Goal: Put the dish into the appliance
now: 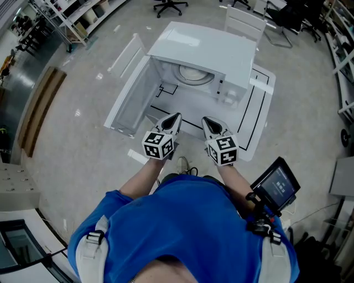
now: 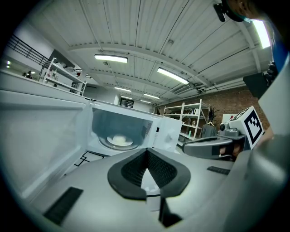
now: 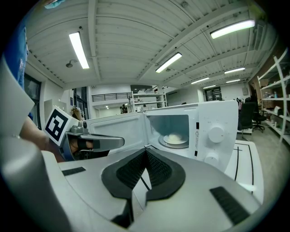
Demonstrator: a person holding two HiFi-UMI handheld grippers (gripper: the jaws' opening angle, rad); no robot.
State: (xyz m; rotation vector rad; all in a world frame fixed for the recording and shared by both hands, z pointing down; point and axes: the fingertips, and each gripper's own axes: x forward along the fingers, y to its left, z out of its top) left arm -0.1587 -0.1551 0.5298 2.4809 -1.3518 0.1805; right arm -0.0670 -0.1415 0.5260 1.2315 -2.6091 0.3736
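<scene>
A white microwave (image 1: pixel 204 50) stands on a white table with its door (image 1: pixel 130 94) swung wide open to the left. Inside it, a white dish (image 1: pixel 192 73) rests on the round turntable; the dish (image 2: pixel 119 140) also shows in the left gripper view, and the dish (image 3: pixel 175 138) in the right gripper view. My left gripper (image 1: pixel 176 117) and right gripper (image 1: pixel 206 120) hover side by side at the table's near edge, in front of the oven mouth and apart from it. Both are shut with nothing held: left gripper (image 2: pixel 147 152), right gripper (image 3: pixel 146 152).
The table (image 1: pixel 260 127) carries black tape lines. A small screen (image 1: pixel 276 185) hangs at the person's right hip. Office chairs (image 1: pixel 168 6) stand beyond the microwave, shelving (image 1: pixel 61 16) at far left, and a wooden board (image 1: pixel 41 108) lies on the floor at left.
</scene>
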